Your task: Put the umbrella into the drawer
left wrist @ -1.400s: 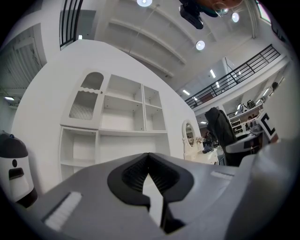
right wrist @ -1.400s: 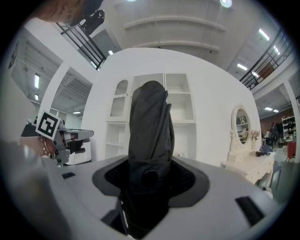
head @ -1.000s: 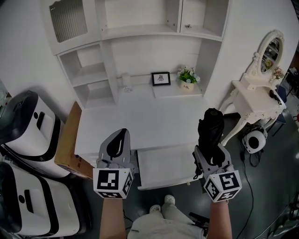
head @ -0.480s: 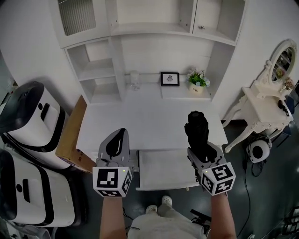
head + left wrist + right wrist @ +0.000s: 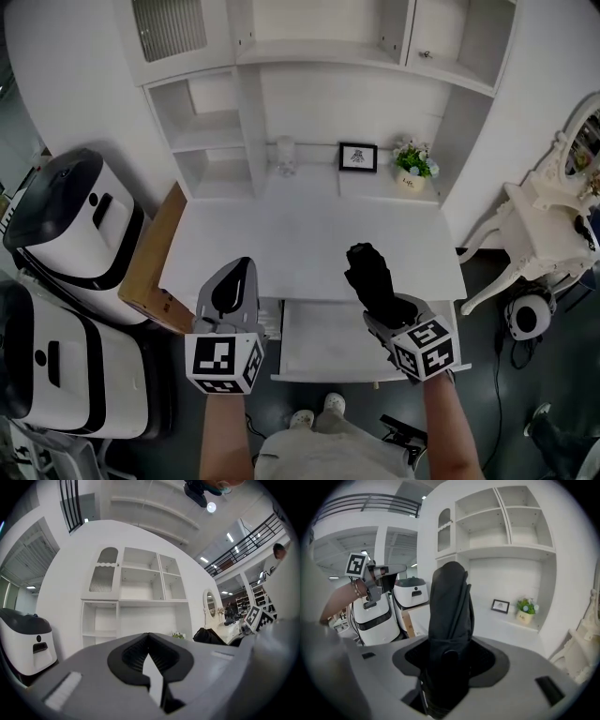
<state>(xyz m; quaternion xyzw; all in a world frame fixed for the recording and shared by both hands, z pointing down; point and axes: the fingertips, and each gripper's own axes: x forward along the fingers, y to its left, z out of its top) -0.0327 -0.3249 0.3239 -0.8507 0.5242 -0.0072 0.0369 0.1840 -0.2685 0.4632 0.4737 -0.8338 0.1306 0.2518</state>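
Observation:
The folded black umbrella (image 5: pixel 368 274) (image 5: pixel 450 620) sticks out of my right gripper (image 5: pixel 386 309) (image 5: pixel 451 657), which is shut on its lower end. It leans up and left over the front edge of the white desk (image 5: pixel 281 244) and the open drawer (image 5: pixel 319 349). My left gripper (image 5: pixel 232 289) (image 5: pixel 149 641) hovers left of the drawer, jaws together with nothing between them. In the left gripper view the umbrella (image 5: pixel 208 636) shows at the right. The right gripper view catches the left gripper (image 5: pixel 370 581) at the left.
Two white-and-black machines (image 5: pixel 66 225) and a cardboard box (image 5: pixel 155 267) stand left of the desk. At the desk's back are a glass jar (image 5: pixel 285 155), a picture frame (image 5: pixel 357 157) and a potted plant (image 5: pixel 412 164). A white vanity table (image 5: pixel 553 225) is at the right.
My right gripper has come down and leftwards with the umbrella, tipping it forward over the drawer. The left gripper has hardly shifted.

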